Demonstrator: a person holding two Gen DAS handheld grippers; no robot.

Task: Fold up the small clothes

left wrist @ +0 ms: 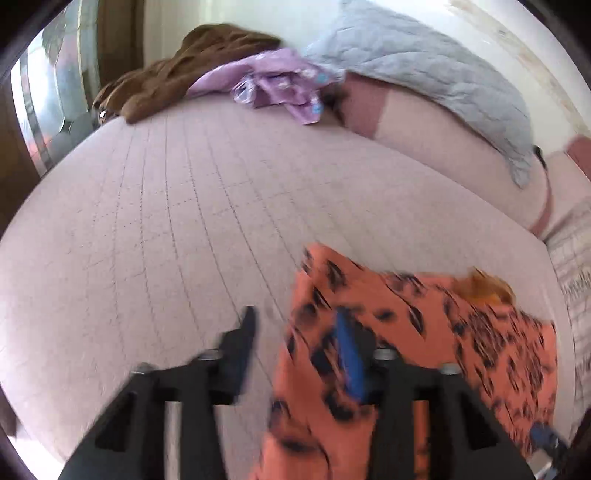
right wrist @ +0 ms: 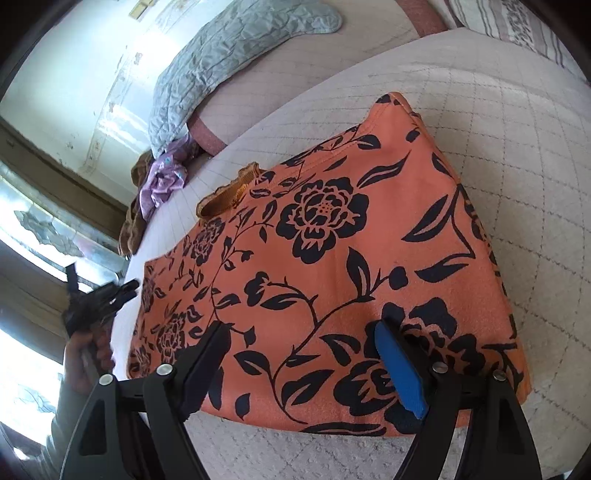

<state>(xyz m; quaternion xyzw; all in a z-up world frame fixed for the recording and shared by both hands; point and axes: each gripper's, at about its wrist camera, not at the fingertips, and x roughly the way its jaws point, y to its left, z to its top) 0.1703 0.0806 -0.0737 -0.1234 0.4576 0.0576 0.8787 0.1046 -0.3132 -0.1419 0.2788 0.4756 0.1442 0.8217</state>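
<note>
An orange garment with black flowers [right wrist: 332, 258] lies flat on the quilted bed, folded into a rough rectangle; it also shows blurred in the left wrist view [left wrist: 424, 350]. My left gripper [left wrist: 295, 325] is open and empty, over the garment's left edge, one finger over bare bed, the blue-padded one over the cloth. It also shows in the right wrist view [right wrist: 110, 291], just off the garment's left edge. My right gripper [right wrist: 303, 332] is open and empty, above the garment's near edge.
A purple garment [left wrist: 280, 85] and a brown one [left wrist: 177, 70] lie heaped at the far edge of the pink quilted bed [left wrist: 166, 221]. A grey quilted pillow [left wrist: 424, 62] and a striped pillow [right wrist: 517, 26] lie by the wall. A window [right wrist: 33, 229] is at left.
</note>
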